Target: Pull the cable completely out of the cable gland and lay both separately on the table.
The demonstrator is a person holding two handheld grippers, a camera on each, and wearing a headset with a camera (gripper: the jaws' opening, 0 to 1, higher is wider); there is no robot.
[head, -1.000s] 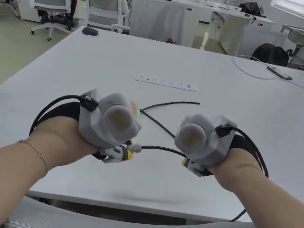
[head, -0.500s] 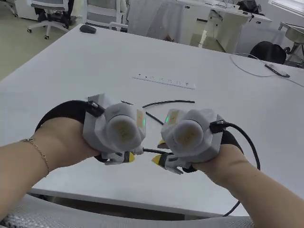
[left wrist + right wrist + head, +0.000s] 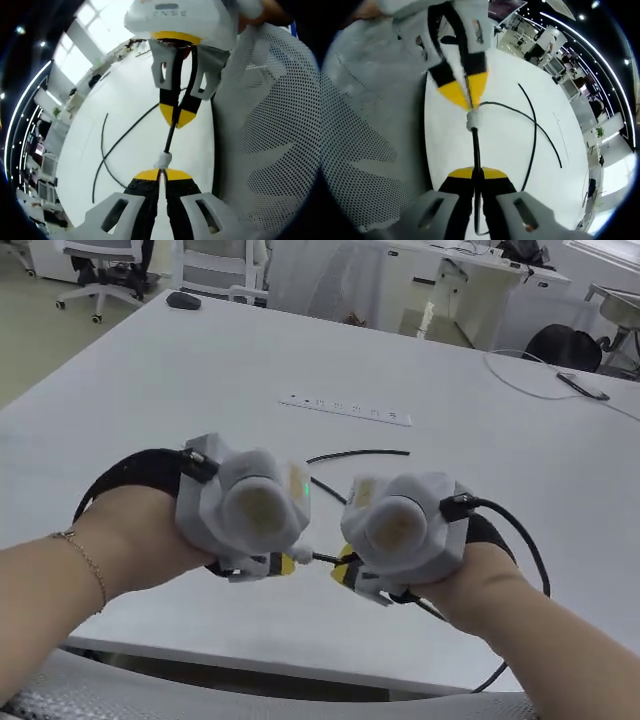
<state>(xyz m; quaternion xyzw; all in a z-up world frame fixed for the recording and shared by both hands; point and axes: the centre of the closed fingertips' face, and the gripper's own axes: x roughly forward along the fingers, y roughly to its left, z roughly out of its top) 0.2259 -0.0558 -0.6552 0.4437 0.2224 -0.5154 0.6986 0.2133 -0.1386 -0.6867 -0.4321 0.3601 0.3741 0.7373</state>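
Showing the two grippers facing each other just above a smooth white table [image 3: 200, 370], the left gripper view has the left gripper [image 3: 160, 175] rising from 6 o'clock. Its black jaws with yellow tips are pressing fully together on a small white, roughly cylindrical cable gland [image 3: 162, 161]. A thin, round black cable [image 3: 172, 132] is leaving the gland toward 12 o'clock, so the cable is sitting in the gland. The right gripper [image 3: 178, 113] is coming in from 12 o'clock, its yellow tips closing narrowly on that cable a short way from the gland. The cable's loose length is lying slack in curves on the tabletop at 9 o'clock of the gland, crossing over itself. A perforated white mesh surface [image 3: 265, 125] is lying at 3 o'clock. In the head view a flat white strip [image 3: 345, 410] is lying on the table at 12 o'clock of the grippers.
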